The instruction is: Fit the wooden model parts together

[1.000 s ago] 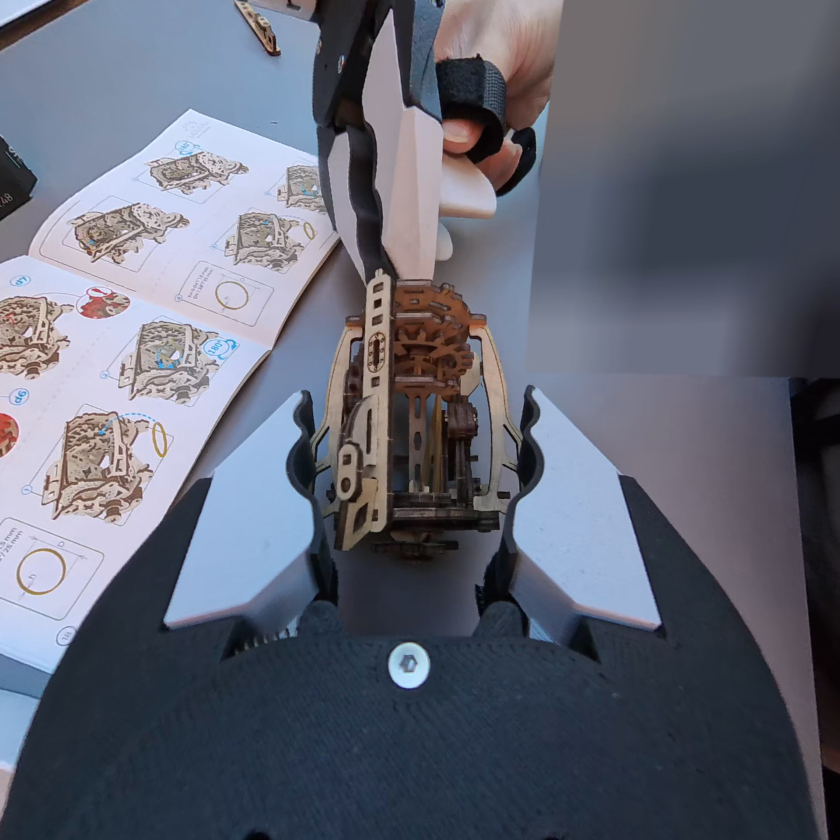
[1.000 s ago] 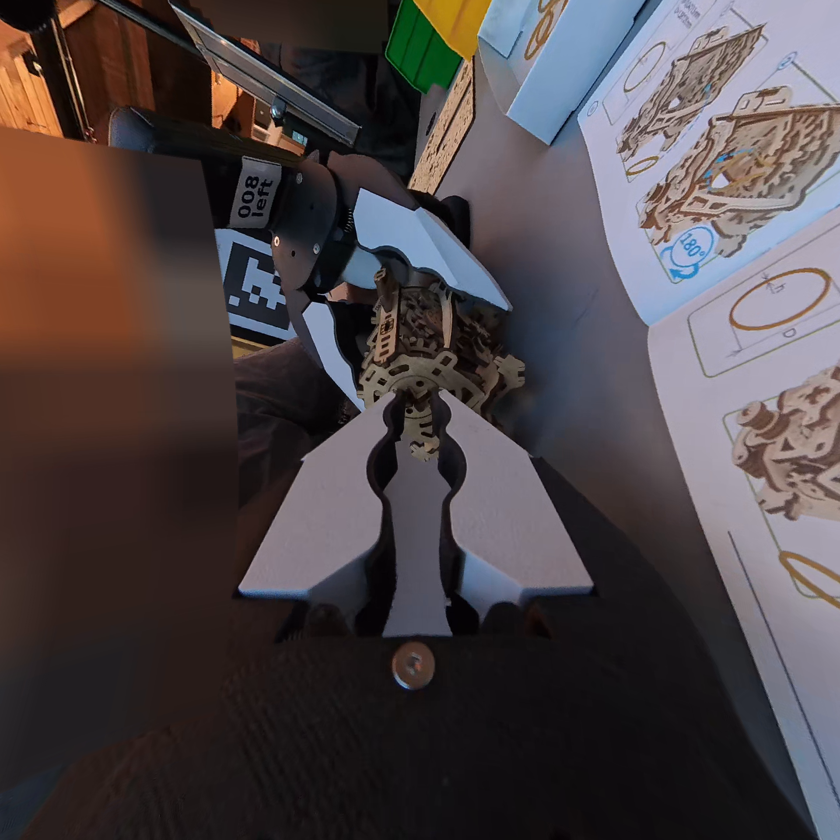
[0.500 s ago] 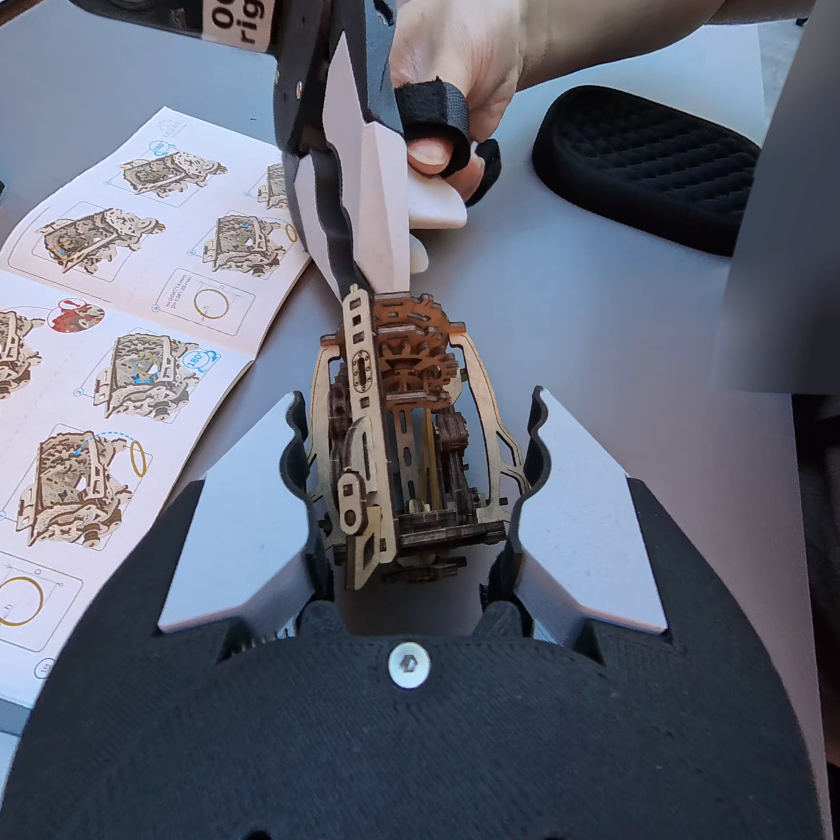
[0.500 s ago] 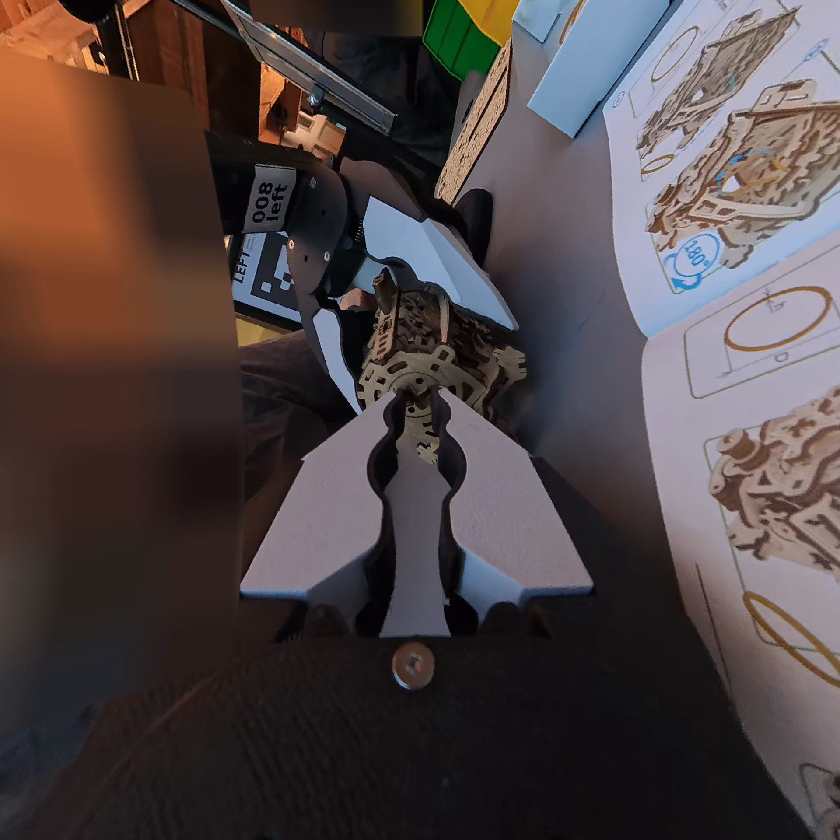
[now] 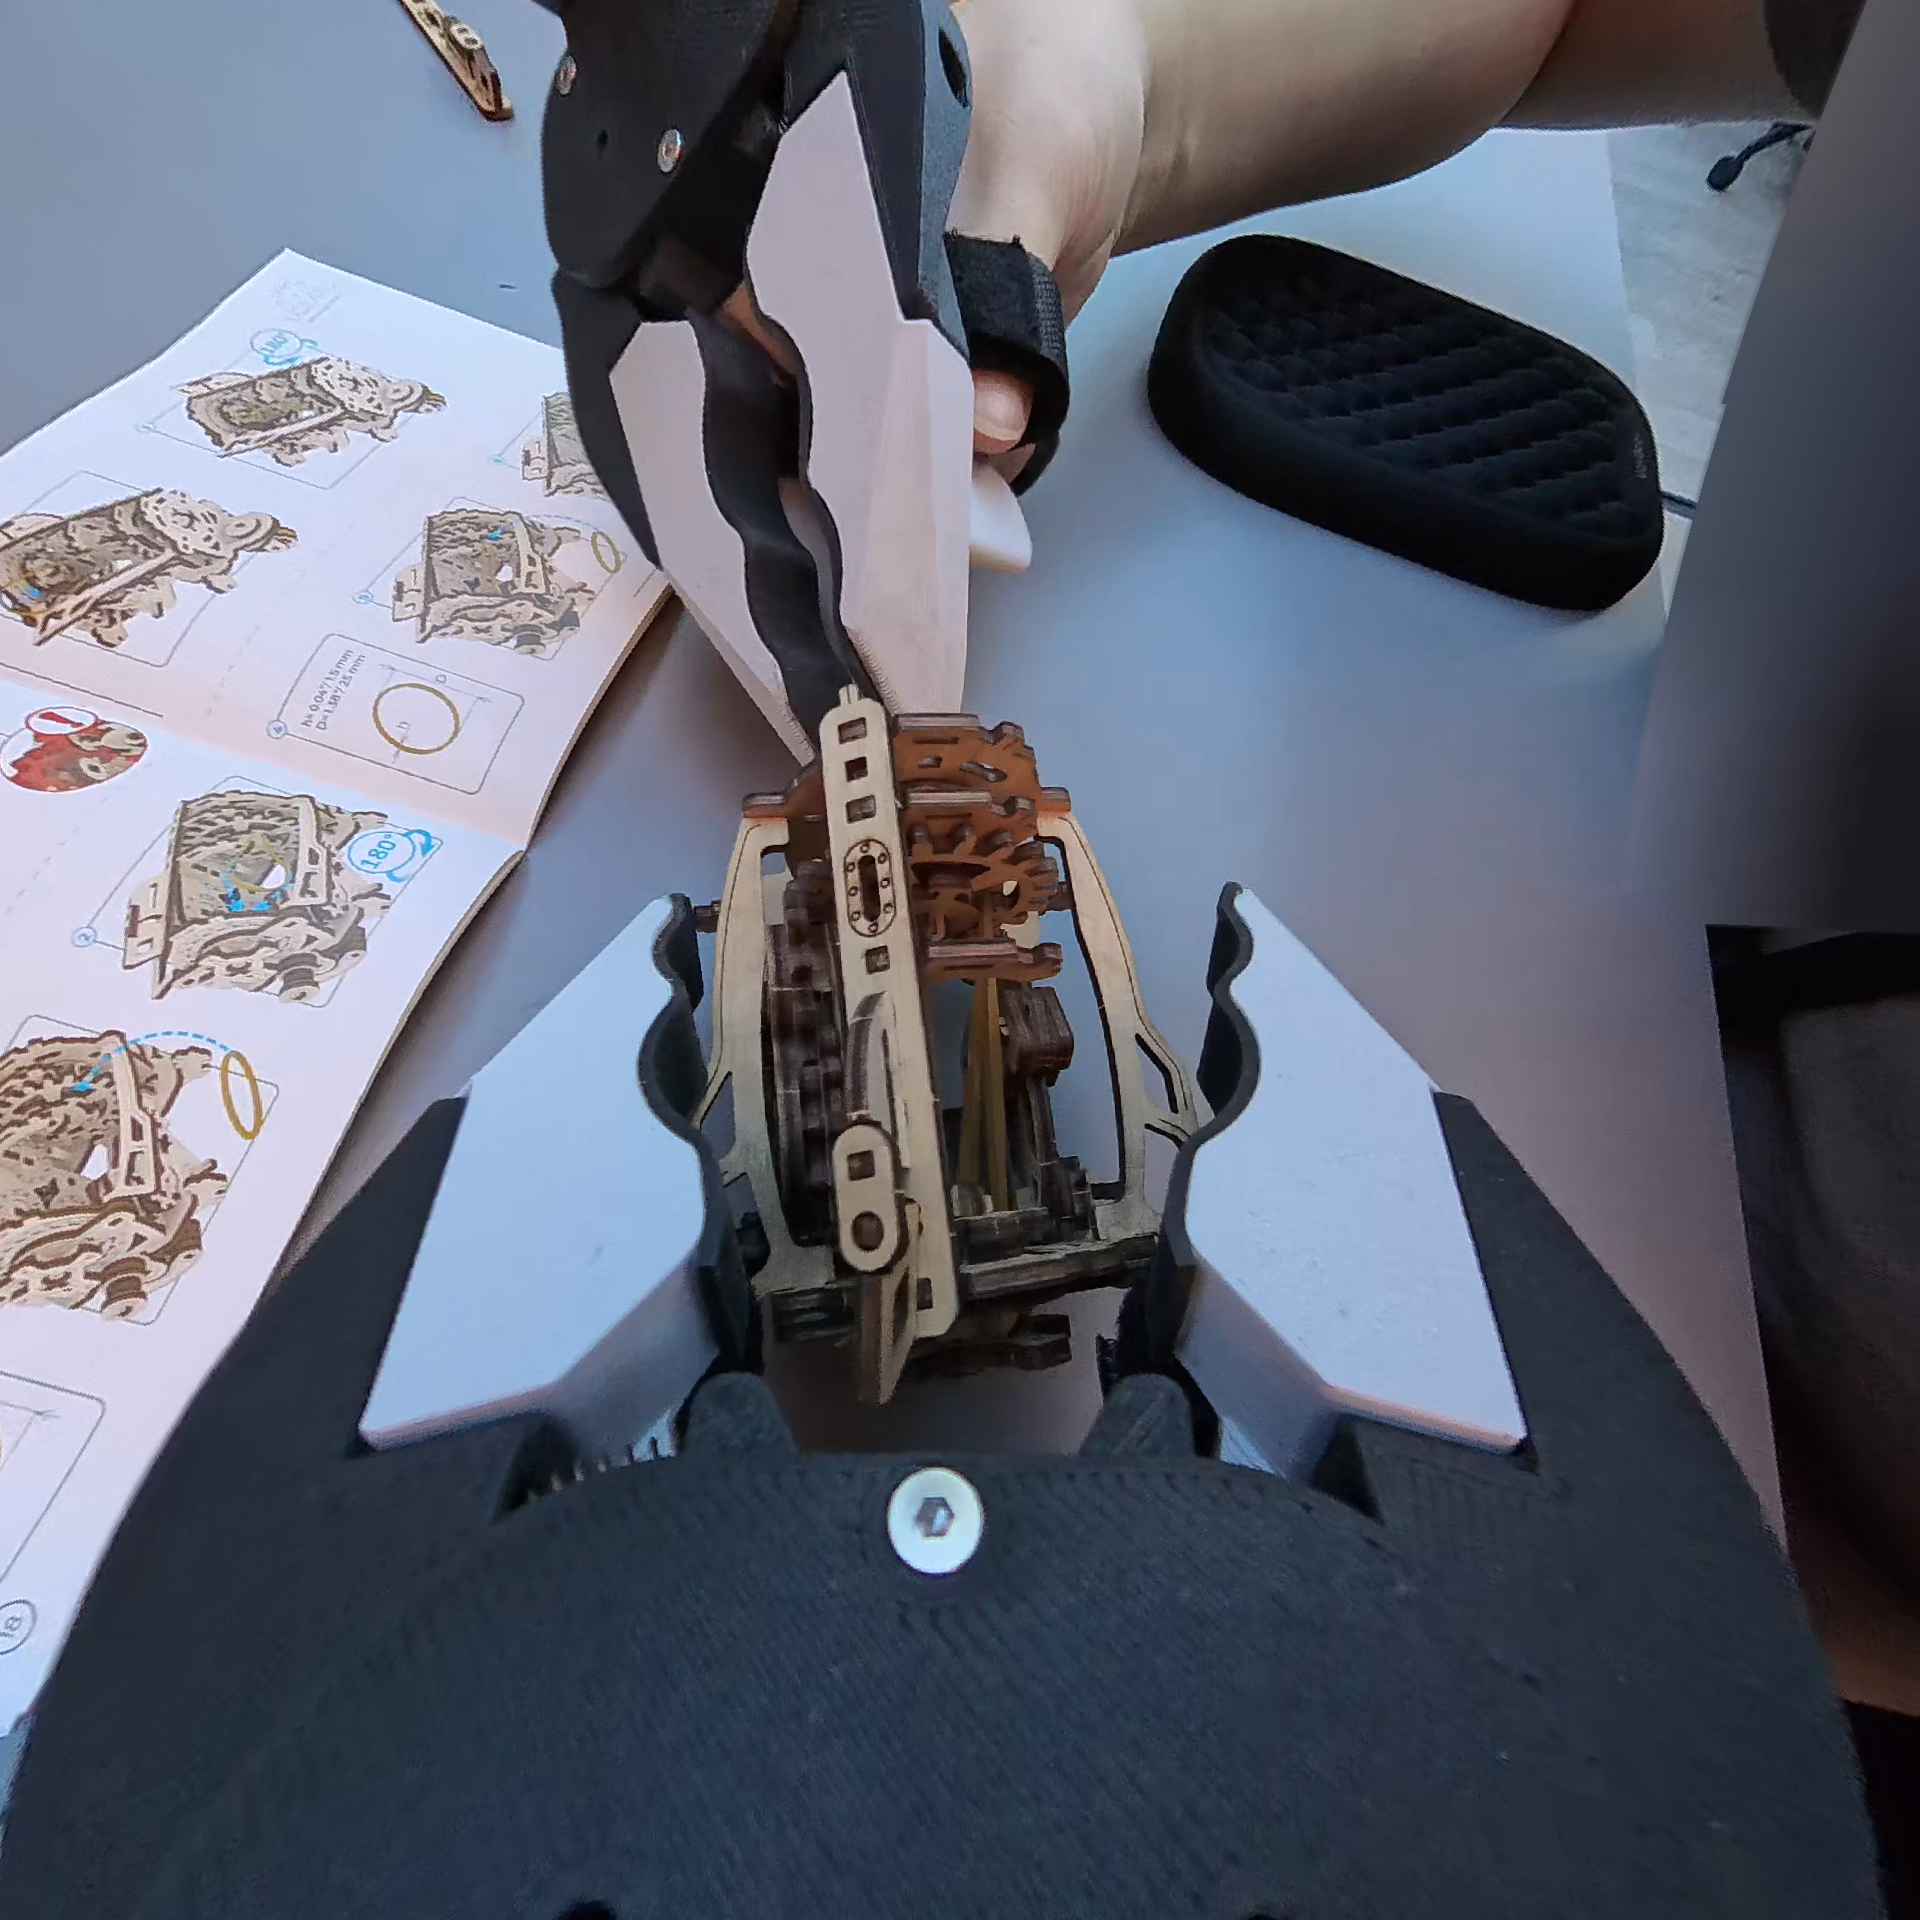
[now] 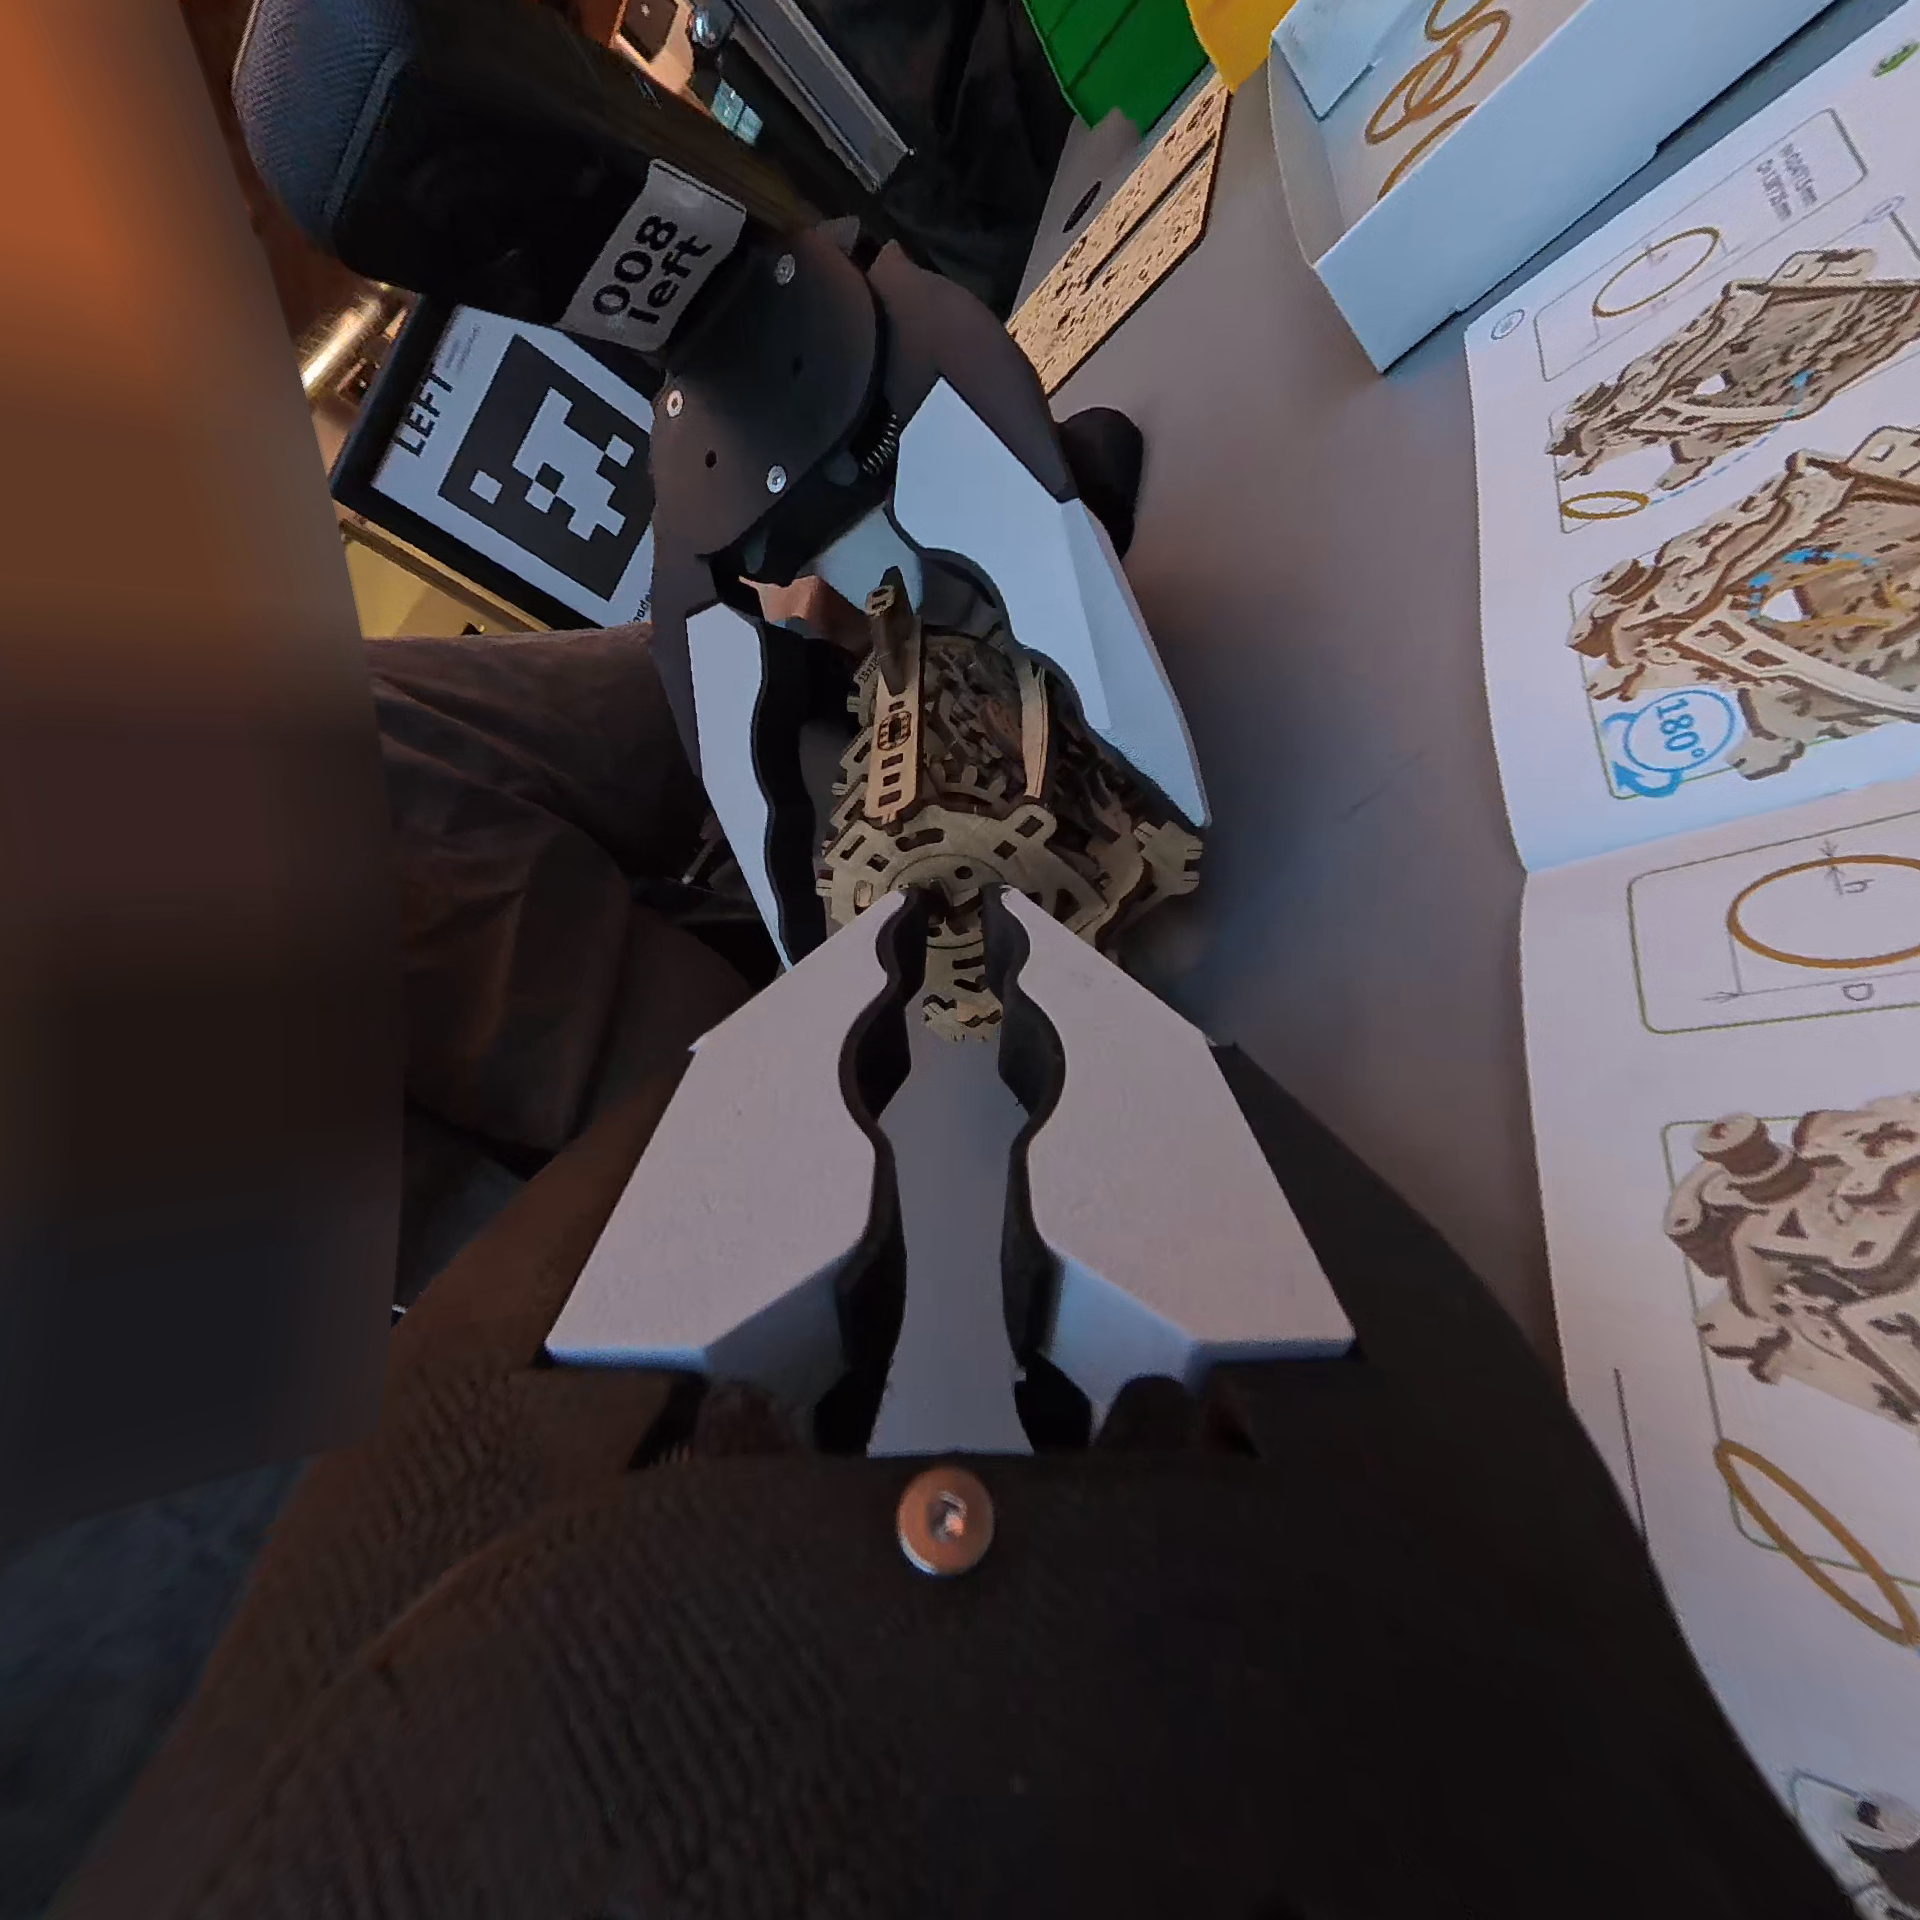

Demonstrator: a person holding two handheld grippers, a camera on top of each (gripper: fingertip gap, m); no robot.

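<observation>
The wooden model (image 5: pixel 925 1049), a cage of pale plywood ribs around darker gears, is held above the grey worktop (image 5: pixel 1299 790) near its front edge, between the two fingers of the left claw (image 5: pixel 940 1132). That claw is spread fairly wide and clamped on the model's outer side ribs, one finger pad against each. A pale slotted strip (image 5: pixel 868 894) runs along the model's near face, with its far end at the tips of the right claw (image 5: pixel 842 675). The right claw comes in from the far side with its fingers drawn almost together; in the right wrist view its tips (image 6: pixel 951 914) pinch a small toothed wooden piece (image 6: pixel 961 987) at the model's gear end, where the model (image 6: pixel 966 821) shows sideways inside the left claw (image 6: pixel 935 665). A person's hand (image 5: pixel 1049 208) works the right claw's handle. To the left of the model an open instruction booklet (image 5: pixel 260 727) lies flat on the worktop, reaching toward its left edge. A black ribbed pad (image 5: pixel 1403 416) sits toward the far right corner. A small loose wooden part (image 5: pixel 457 52) lies at the far edge. In the right wrist view a white box (image 6: pixel 1558 156) stands beyond the booklet (image 6: pixel 1714 727).
</observation>
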